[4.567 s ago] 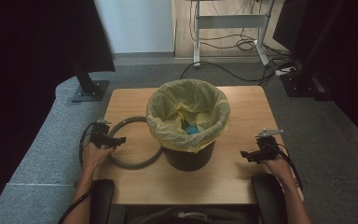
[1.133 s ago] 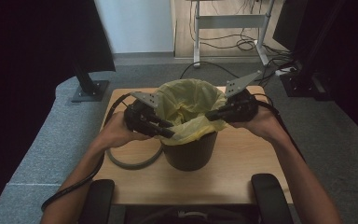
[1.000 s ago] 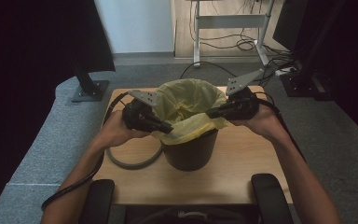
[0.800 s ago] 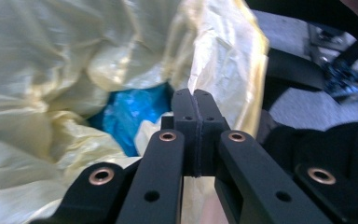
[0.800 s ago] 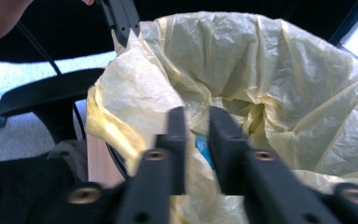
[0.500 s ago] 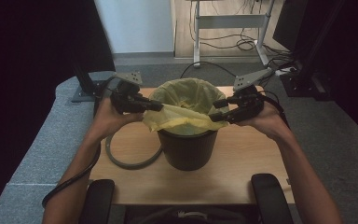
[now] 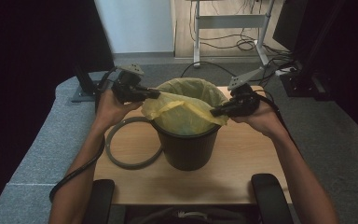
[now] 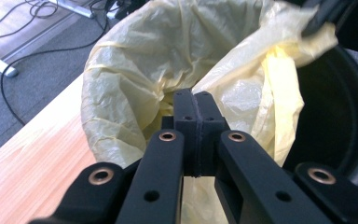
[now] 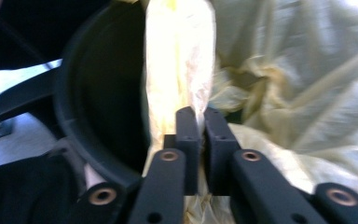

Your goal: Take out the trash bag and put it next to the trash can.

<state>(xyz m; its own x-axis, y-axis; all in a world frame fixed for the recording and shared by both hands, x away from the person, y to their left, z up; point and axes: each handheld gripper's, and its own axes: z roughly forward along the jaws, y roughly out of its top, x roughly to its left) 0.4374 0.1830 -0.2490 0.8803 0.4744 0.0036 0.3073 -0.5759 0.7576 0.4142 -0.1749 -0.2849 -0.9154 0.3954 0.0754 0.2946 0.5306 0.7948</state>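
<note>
Leftmost, a grey ring (image 7: pixel 133 142) lies flat on the table (image 7: pixel 242 163), beside the black bin (image 7: pixel 186 149) at centre. Both the left gripper (image 7: pixel 154 94) and right gripper (image 7: pixel 214 112) pinch the yellow bag (image 7: pixel 184 109) rim, stretched over the bin's mouth.

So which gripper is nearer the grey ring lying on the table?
Left. The left gripper grips the yellow bag just above the grey ring; the right gripper grips the bag's far side, across the black bin.
</note>
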